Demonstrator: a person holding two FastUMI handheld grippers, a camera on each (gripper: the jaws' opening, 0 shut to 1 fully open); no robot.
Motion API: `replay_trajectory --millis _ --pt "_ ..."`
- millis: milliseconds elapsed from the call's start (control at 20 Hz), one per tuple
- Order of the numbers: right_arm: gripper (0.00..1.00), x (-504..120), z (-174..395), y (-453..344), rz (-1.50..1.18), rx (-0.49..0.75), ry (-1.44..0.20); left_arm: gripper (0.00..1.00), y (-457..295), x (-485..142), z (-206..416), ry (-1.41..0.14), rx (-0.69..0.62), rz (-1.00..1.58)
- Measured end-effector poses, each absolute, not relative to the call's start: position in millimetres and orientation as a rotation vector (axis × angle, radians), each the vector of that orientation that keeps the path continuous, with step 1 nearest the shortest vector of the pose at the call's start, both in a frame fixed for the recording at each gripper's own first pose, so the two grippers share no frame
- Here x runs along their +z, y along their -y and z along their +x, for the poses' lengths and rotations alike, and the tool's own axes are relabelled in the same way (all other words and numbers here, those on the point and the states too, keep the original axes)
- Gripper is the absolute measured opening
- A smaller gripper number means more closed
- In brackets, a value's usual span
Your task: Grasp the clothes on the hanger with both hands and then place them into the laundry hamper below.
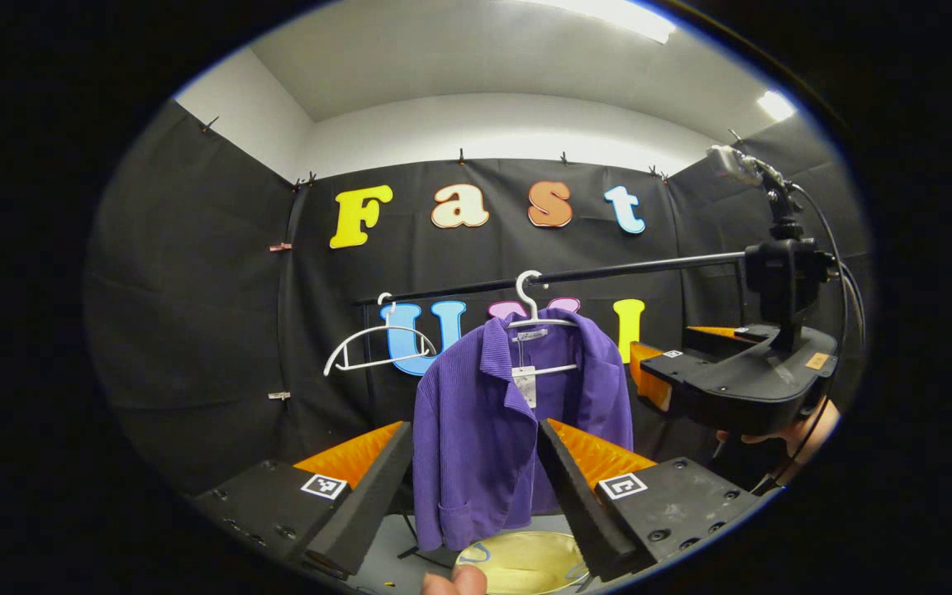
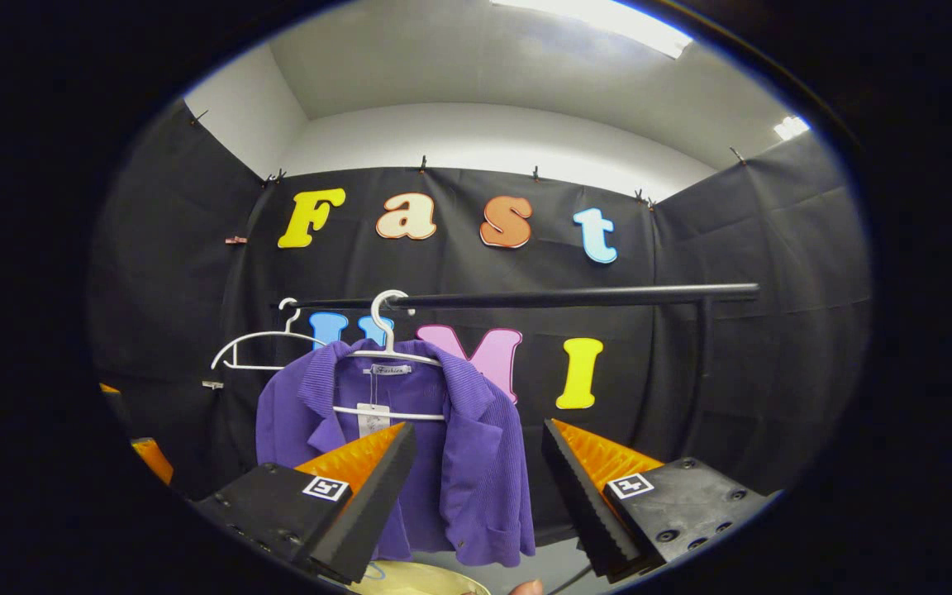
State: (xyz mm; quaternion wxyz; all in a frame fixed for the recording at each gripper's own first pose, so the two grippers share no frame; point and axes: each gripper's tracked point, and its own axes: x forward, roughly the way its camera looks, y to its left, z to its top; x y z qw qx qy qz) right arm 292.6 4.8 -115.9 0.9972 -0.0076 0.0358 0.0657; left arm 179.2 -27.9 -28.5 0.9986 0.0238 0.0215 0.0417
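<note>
Left gripper view: your left gripper (image 1: pixel 474 479) is spread wide, empty, facing the purple jacket (image 1: pixel 517 413) on its white hanger (image 1: pixel 535 318) above the hamper (image 1: pixel 525 562).

Right gripper view: right gripper (image 2: pixel 476 487) likewise agape, jacket (image 2: pixel 410 446) off-left. Approach step; next, close in and pinch each shoulder.

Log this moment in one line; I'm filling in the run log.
stage: approach | left gripper: open | right gripper: open | purple jacket: on hanger | hamper: below
</note>
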Motion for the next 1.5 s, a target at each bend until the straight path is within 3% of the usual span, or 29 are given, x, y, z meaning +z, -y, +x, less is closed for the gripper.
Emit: replay_trajectory --millis 350,650,800,850,1050,1500 --pt "0.97 -181 391 -19 0.019 0.185 -0.110 0.94 22 -52 237 -0.070 0.168 0.091" --pt "0.96 -215 427 -45 -0.002 0.259 -0.104 0.95 21 -63 268 -0.071 0.190 0.080" --pt "0.29 -226 438 -44 -0.037 0.272 -0.115 0.95 27 -69 291 -0.069 0.185 0.074" --pt "0.12 -226 438 -41 -0.003 0.252 -0.120 0.95 31 -70 300 -0.064 0.181 0.068" --pt "0.05 -222 436 -42 0.085 0.270 -0.146 0.94 45 -72 341 -0.048 0.167 0.076" --pt "0.04 -201 425 -27 0.128 0.262 -0.113 0.93 34 -98 435 -0.067 0.187 0.069"
